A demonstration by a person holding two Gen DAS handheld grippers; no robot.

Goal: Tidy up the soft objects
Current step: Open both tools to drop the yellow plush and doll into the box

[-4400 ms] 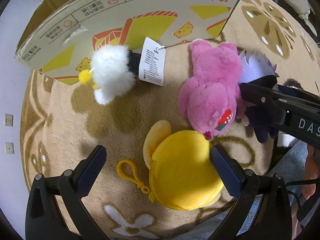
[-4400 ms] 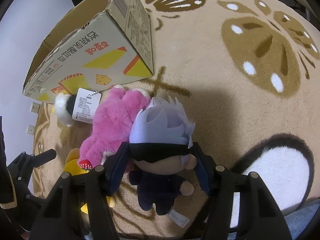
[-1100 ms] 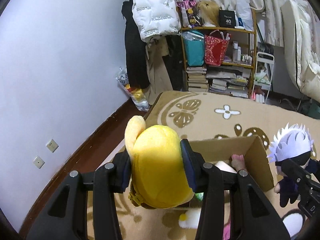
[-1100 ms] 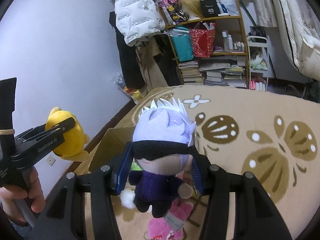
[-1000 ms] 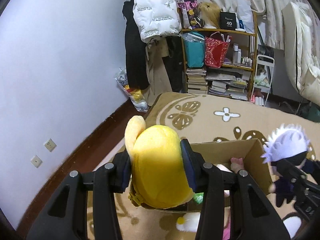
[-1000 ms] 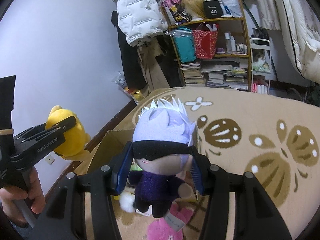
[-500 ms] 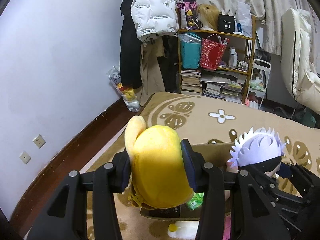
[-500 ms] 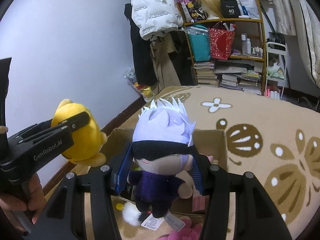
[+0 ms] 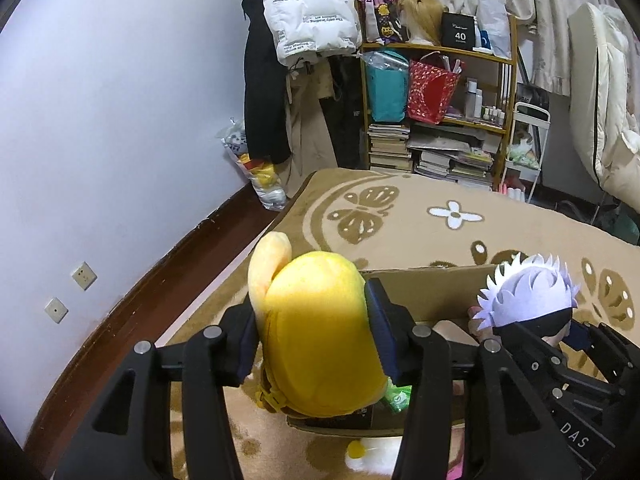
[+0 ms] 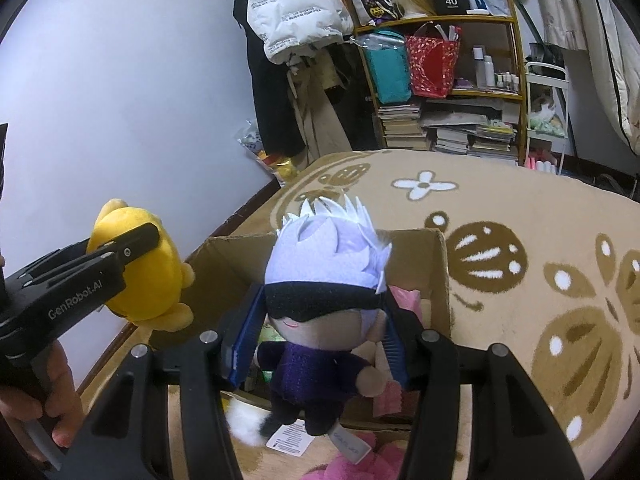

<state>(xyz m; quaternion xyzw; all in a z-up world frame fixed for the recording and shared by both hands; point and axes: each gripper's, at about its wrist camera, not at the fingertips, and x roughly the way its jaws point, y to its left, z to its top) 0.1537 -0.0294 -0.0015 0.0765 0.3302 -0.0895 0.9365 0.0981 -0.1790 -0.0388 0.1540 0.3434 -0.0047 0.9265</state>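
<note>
My left gripper (image 9: pixel 314 338) is shut on a yellow plush pouch (image 9: pixel 320 332) and holds it in the air over the near left part of an open cardboard box (image 9: pixel 432 292). The pouch also shows at the left of the right wrist view (image 10: pixel 140 272). My right gripper (image 10: pixel 320 340) is shut on a white-haired doll in a dark outfit (image 10: pixel 324 296) and holds it above the box (image 10: pixel 438 276). The doll also shows in the left wrist view (image 9: pixel 528 300). A pink plush (image 10: pixel 360 466) and a white fluffy toy (image 10: pixel 246 416) lie on the rug in front of the box.
A beige patterned rug (image 9: pixel 440 220) covers the floor. A cluttered shelf with books and bags (image 9: pixel 440 120) and hanging coats (image 9: pixel 304 40) stand at the far wall. The purple wall (image 9: pixel 100 120) is to the left. The box holds some pink and green items.
Both grippers lifted their toys off the rug and carried them over the box. In the last second the doll moved left, closer to the yellow pouch and over the box opening.
</note>
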